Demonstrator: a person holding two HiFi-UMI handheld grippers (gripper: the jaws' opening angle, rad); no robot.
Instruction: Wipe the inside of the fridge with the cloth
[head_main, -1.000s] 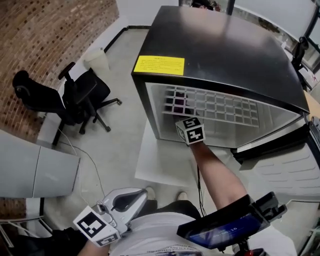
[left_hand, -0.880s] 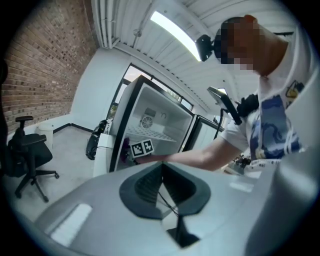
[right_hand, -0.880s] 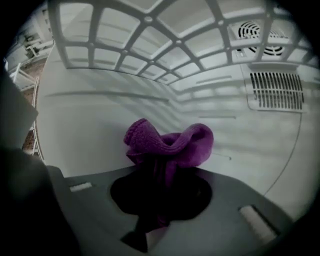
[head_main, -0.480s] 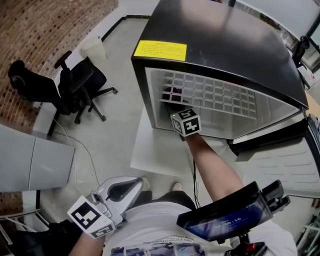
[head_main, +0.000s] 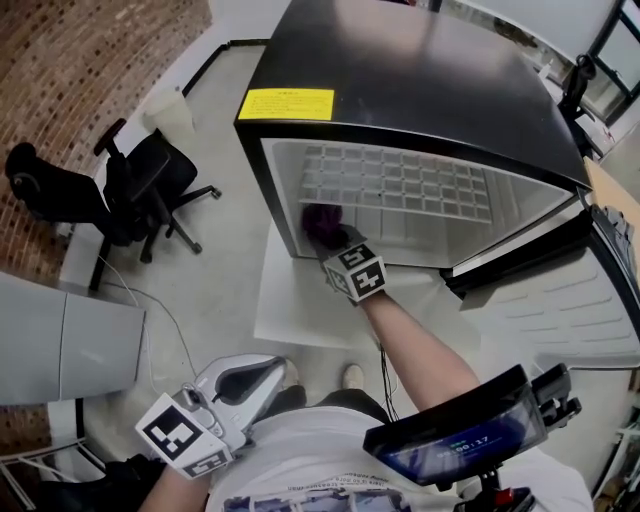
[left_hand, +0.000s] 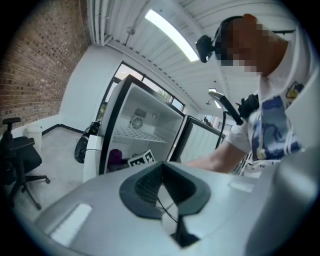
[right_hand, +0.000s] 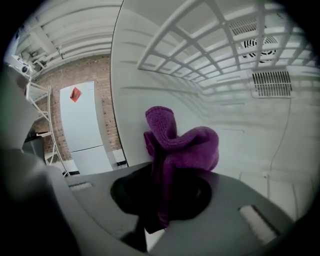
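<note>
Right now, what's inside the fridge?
The fridge holds one white wire shelf and the purple cloth, clamped in the right gripper near the left wall. Vents show on the back wall. The floor directly under the cloth is covered by the gripper.

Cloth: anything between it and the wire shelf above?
Nothing. In the right gripper view the cloth, clamped in the right hand-held gripper, sits below the wire shelf with only bare white fridge wall showing in the gap.
</note>
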